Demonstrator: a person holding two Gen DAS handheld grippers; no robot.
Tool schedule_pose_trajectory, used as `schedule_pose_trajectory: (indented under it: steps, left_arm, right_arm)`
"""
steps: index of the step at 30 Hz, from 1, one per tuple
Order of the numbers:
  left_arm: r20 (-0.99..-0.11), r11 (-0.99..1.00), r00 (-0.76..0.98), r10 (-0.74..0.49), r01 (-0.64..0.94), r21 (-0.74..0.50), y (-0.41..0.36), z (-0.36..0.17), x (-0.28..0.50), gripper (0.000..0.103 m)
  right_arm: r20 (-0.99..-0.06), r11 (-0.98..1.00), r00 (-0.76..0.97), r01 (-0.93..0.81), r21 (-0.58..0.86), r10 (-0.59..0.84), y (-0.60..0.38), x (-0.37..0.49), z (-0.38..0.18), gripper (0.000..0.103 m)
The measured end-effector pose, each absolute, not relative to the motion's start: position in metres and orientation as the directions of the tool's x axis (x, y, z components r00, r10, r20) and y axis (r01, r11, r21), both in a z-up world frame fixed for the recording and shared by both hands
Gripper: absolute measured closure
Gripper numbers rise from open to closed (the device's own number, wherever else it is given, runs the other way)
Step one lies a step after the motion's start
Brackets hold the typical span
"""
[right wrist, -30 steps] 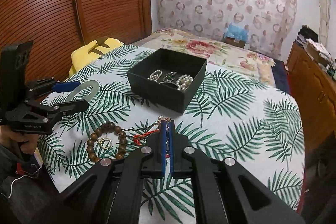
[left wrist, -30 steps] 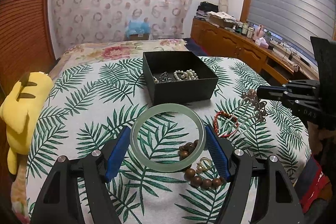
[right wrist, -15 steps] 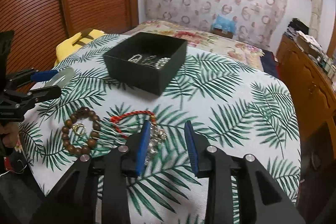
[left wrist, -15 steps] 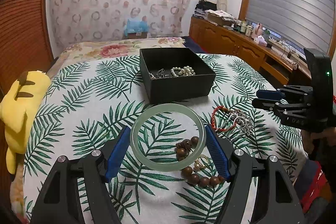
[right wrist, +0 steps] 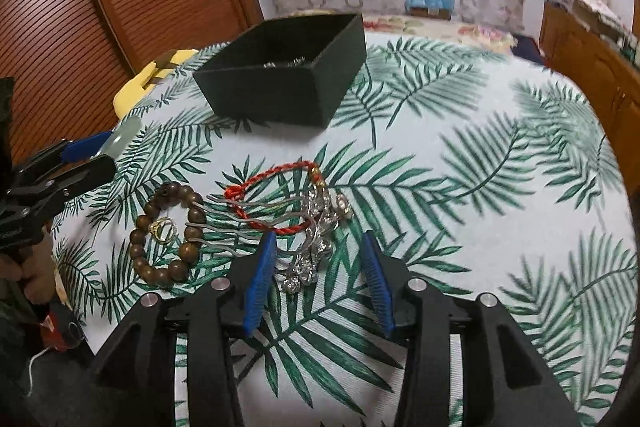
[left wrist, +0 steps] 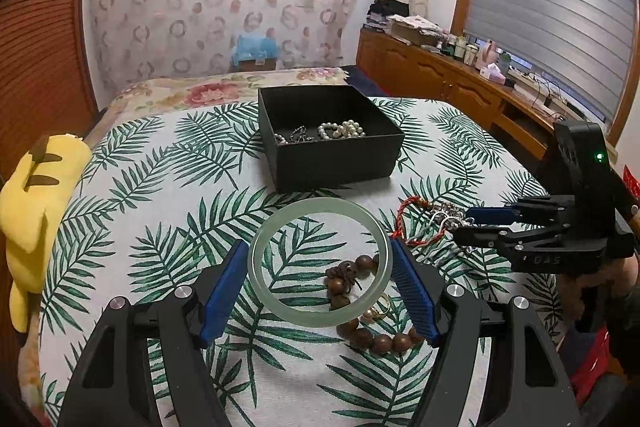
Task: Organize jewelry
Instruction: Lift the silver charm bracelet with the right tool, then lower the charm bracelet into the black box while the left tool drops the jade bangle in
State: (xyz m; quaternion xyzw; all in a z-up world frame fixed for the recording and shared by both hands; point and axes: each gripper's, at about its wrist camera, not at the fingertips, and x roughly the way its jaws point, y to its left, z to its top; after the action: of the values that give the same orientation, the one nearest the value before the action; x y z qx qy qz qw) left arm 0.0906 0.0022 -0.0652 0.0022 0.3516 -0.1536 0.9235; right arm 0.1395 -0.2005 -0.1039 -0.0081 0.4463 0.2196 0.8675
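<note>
While the left gripper (left wrist: 318,283) clamps the pale green bangle (left wrist: 318,261) between its blue pads, a wooden bead bracelet (left wrist: 360,307) with a gold ring (left wrist: 378,311) lies just beneath and beyond its right finger. The right gripper (right wrist: 318,271) has just been opening, its jaws apart around the silver hair comb (right wrist: 308,251), which lies on the leaf-print cloth (right wrist: 460,227) across a red cord bracelet (right wrist: 276,199). Farther ahead of both stands the black box (left wrist: 332,143), pearls (left wrist: 342,130) inside.
</note>
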Motion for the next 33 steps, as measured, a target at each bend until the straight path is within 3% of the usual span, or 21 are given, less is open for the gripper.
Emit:
schedule_pose_trajectory:
  steps: [2,3,5,6,7,33]
  left_arm:
    - [-0.651,0.953,0.705,-0.282,0.285,-0.103,0.002,-0.065,0.091,0.034]
    - [-0.651,0.953,0.705,-0.282,0.285,-0.104,0.002,-0.065,0.091,0.034]
    - [-0.651,0.953,0.705,-0.282,0.285,-0.104,0.002,-0.066,0.091,0.034]
    - [-0.65,0.953,0.705,-0.283,0.286,-0.104,0.002,-0.066,0.091,0.034]
    - [-0.65,0.953,0.705,-0.283,0.286,-0.104,0.002,-0.066,0.091,0.034]
    - [-0.626,0.951,0.73,-0.274,0.304,-0.062,-0.003,-0.046,0.121,0.034]
  right_arm:
    - [-0.779,0.903,0.506,-0.394,0.174,0.371,-0.196,0.14,-0.104,0.058]
    - [-0.778,0.899,0.501,-0.398,0.182,0.379,-0.196,0.14,-0.104,0.071]
    - [-0.771,0.882,0.475,-0.409,0.233,0.424,-0.195,0.14,-0.103,0.079]
    - [-0.766,0.882,0.483,-0.412,0.228,0.424,-0.194,0.138,-0.1,0.091]
    - [-0.763,0.88,0.486,-0.419,0.225,0.426,-0.194,0.137,-0.098,0.095]
    - [-0.665,0.847,0.613,-0.528,0.057,0.427,-0.188,0.151,-0.02,0.1]
